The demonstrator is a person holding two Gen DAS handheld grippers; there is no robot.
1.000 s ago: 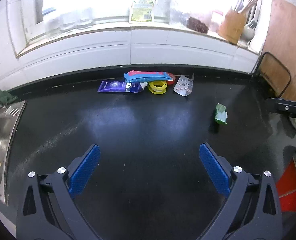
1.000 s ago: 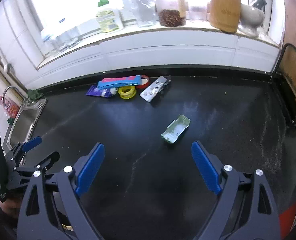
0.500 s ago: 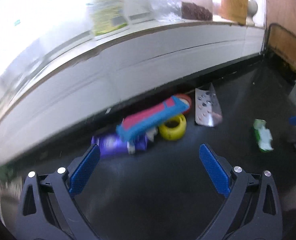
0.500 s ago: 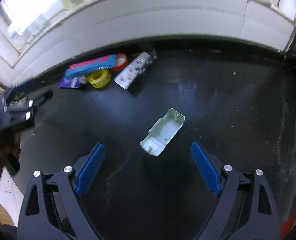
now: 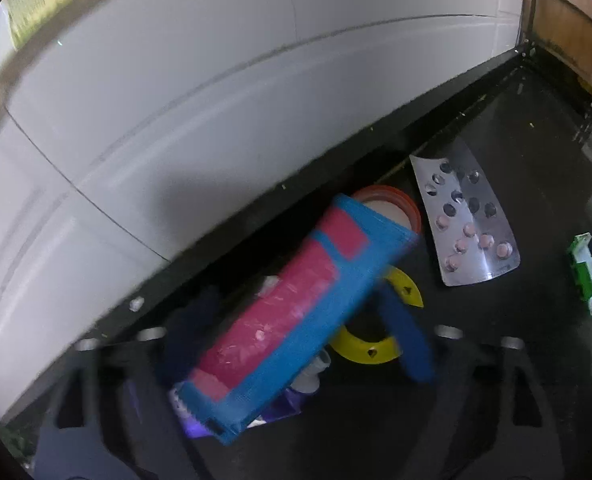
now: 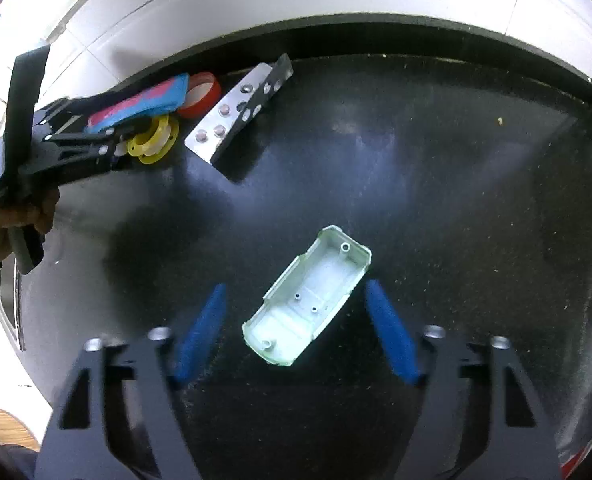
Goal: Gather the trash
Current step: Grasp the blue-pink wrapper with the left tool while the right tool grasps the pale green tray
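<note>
Right claw [image 6: 294,336] spread wide, straddling the pale green plastic shell [image 6: 308,300], its long axis diagonal between the fingers; left claw [image 5: 296,344] released around the blue-pink tube [image 5: 292,316].

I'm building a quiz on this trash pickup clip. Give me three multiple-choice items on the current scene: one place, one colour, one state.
1. Where does the pale green plastic shell lie?
A. in the sink
B. between the right gripper's fingers
C. on the windowsill

2. What colour is the tape ring beside the blue-and-pink packet?
A. yellow
B. white
C. black

3. How does the right gripper stand?
A. shut on the shell
B. shut, holding nothing
C. open

Key: B, blue pads flank the shell on the black counter; A, the ring shows plainly yellow; C, gaps remain on both sides of the shell.
</note>
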